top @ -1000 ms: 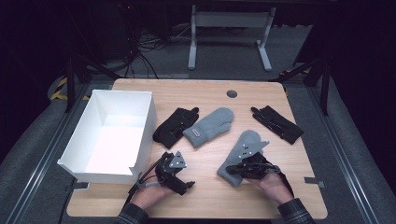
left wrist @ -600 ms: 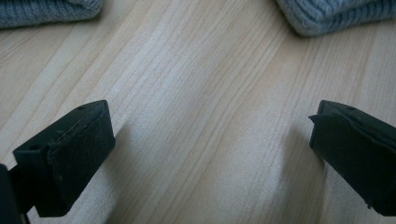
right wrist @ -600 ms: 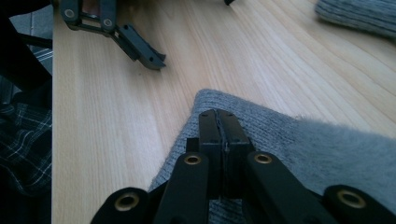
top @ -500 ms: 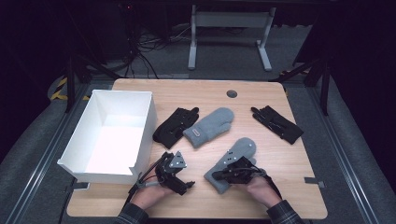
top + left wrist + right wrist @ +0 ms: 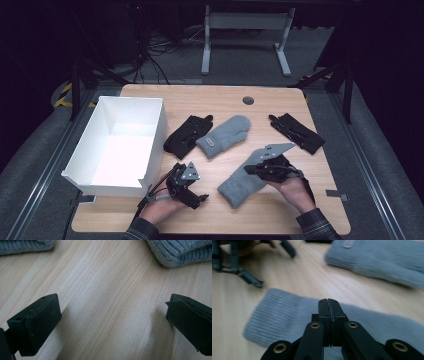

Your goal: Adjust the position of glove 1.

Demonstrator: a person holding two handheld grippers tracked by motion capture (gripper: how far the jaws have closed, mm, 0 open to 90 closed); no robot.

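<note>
A grey mitten (image 5: 239, 186) lies near the wooden table's (image 5: 220, 102) front edge, its cuff toward the left. My right gripper (image 5: 256, 169) is shut on this mitten's fabric (image 5: 284, 312), jaws pressed together (image 5: 329, 305). A second grey mitten (image 5: 223, 134) lies farther back at the centre, also seen in the right gripper view (image 5: 387, 260). My left gripper (image 5: 196, 196) rests low on the bare wood with its jaws wide open (image 5: 112, 315) and nothing between them. The near mitten's cuff (image 5: 180, 251) lies just beyond it.
A white open box (image 5: 162, 131) stands at the table's left side. One black glove (image 5: 187, 134) lies beside the centre mitten, another black glove (image 5: 297, 132) at the right. A round cable hole (image 5: 248, 100) sits near the back edge.
My right gripper has moved left and toward the front edge, dragging the near grey mitten with it. The left gripper has stayed in place.
</note>
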